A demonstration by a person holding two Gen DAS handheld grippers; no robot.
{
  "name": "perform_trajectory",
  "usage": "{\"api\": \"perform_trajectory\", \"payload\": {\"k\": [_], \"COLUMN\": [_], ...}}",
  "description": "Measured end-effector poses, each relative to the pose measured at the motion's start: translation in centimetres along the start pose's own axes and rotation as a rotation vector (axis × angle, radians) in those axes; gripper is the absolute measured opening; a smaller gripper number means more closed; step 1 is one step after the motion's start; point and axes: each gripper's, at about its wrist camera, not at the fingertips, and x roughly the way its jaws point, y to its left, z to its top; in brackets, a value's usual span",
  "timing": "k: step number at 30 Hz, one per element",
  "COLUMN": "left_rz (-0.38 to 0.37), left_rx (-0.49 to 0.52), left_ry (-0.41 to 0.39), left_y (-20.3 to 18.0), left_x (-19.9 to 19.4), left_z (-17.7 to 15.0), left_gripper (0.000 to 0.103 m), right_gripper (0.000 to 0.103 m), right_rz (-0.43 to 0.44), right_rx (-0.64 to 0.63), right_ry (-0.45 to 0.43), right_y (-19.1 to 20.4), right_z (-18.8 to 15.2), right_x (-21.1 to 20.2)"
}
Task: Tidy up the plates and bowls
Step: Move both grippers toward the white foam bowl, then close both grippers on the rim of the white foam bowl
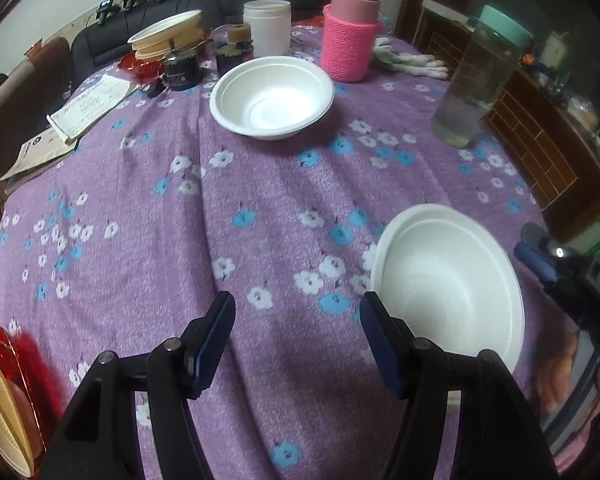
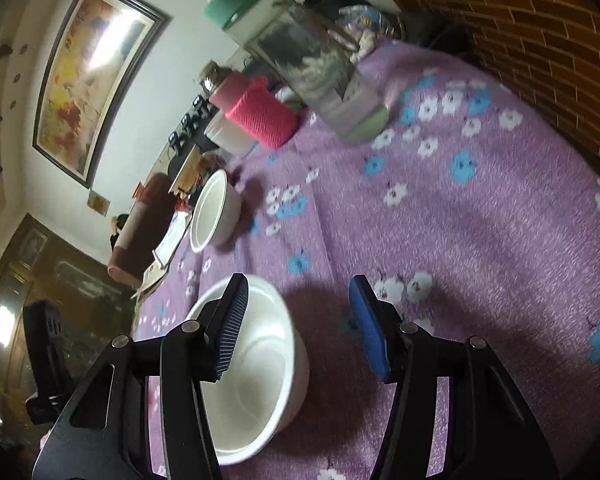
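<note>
Two white foam bowls sit on the purple flowered tablecloth. The far bowl is near the table's middle back; it also shows in the right wrist view. The near bowl is at the front right; it also shows in the right wrist view. My left gripper is open and empty above the cloth, its right finger beside the near bowl's left rim. My right gripper is open, tilted, with its left finger over the near bowl's rim. It also shows at the right edge of the left wrist view.
A stack of cream plates stands at the back left, another stack with a red plate at the front left. A pink knitted flask, a white jar, a clear bottle with a green lid, dark jars and papers stand around.
</note>
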Motion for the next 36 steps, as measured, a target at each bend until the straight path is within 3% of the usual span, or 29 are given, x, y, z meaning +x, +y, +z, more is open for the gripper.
{"api": "perform_trajectory", "payload": {"k": [3,7,11,13,19,24,36], "left_rz": [-0.011,-0.022,-0.012,-0.02,-0.051,-0.088,-0.029], "left_rx": [-0.03,-0.037,-0.081,-0.095,-0.056,-0.061,-0.011], "left_ry": [0.016,0.015,-0.035,-0.055,-0.023,0.05,0.069], "left_y": [0.0,0.2,1.3,1.4,-0.6,-1.1,-1.9], "left_x": [0.7,0.2,-1.4,-2.0,-0.8,0.9,1.9], "left_z": [0.3,0.4,0.7,0.8,0.8,0.4,-0.6], "left_gripper": [0.065,0.065,0.065,0.071,0.072,0.072,0.072], "right_gripper": [0.053,0.053,0.053,0.053,0.047,0.036,0.027], "right_rz": [0.045,0.035,0.031,0.029,-0.006,-0.025,-0.043], "right_rx": [-0.001,0.016,0.006,0.003,-0.007,-0.03,-0.013], "right_ry": [0.03,0.09,0.108,0.122,0.133,0.147,0.177], "right_y": [0.2,0.0,0.4,0.5,0.8,1.2,1.2], "right_z": [-0.4,-0.7,-0.9,-1.0,-1.3,-1.5,-1.7], "right_x": [0.1,1.0,1.3,1.6,2.0,2.4,3.4]}}
